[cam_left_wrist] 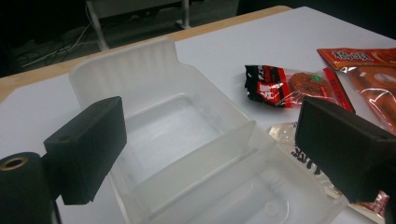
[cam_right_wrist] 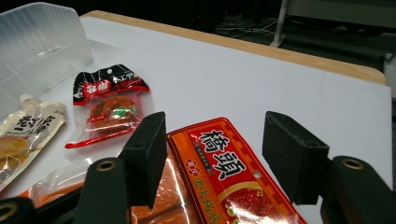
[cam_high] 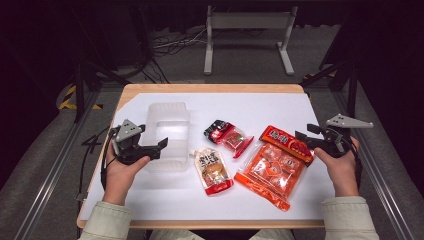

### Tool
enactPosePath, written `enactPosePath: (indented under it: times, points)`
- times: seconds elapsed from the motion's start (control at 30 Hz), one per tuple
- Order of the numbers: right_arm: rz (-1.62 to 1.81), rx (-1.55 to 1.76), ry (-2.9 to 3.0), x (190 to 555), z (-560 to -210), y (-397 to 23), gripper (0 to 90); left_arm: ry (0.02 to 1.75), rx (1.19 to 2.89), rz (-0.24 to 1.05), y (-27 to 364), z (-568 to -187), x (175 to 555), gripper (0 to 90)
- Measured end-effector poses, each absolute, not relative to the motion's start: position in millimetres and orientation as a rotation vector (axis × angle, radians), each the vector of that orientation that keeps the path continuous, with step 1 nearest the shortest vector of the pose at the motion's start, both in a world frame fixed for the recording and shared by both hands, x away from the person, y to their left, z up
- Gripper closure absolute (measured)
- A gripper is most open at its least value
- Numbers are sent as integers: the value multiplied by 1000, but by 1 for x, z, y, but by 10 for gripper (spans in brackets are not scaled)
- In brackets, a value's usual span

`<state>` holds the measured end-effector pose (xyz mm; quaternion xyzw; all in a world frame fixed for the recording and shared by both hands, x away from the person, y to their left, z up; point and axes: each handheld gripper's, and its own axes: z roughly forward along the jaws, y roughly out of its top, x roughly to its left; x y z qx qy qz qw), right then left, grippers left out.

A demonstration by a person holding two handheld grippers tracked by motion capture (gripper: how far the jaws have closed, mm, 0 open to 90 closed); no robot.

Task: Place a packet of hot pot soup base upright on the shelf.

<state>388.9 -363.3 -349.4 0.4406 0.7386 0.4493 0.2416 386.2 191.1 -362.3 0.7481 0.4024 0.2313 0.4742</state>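
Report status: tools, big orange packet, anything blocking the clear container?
Left tool open over the clear container. Right tool open above the big orange packet, not gripping. Container holds nothing; nothing blocking.

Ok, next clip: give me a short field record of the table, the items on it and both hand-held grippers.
surface: white table top
container: clear plastic box, empty, with a divider inside
packets: small red-and-black snack packet; spouted pouch; large orange bag
left hand-held gripper: jaws open, over the box's near part, holding nothing
right hand-held gripper: jaws open, at the orange bag's top edge, not gripping it
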Motion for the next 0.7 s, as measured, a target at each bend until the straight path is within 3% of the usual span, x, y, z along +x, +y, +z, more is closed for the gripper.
enactPosePath:
  times: [0.17,0.5,0.7]
  points:
    - [1208,1276,1990,385,-353,-372,398,1123,1830,599,193,-362,395,104]
    - [1209,1350,1934,379,-364,-399,360,1040,1830,594,193,-362,403,110]
    - [1213,1418,1913,378,-369,-413,337,1134,1843,583,194,-365,407,115]
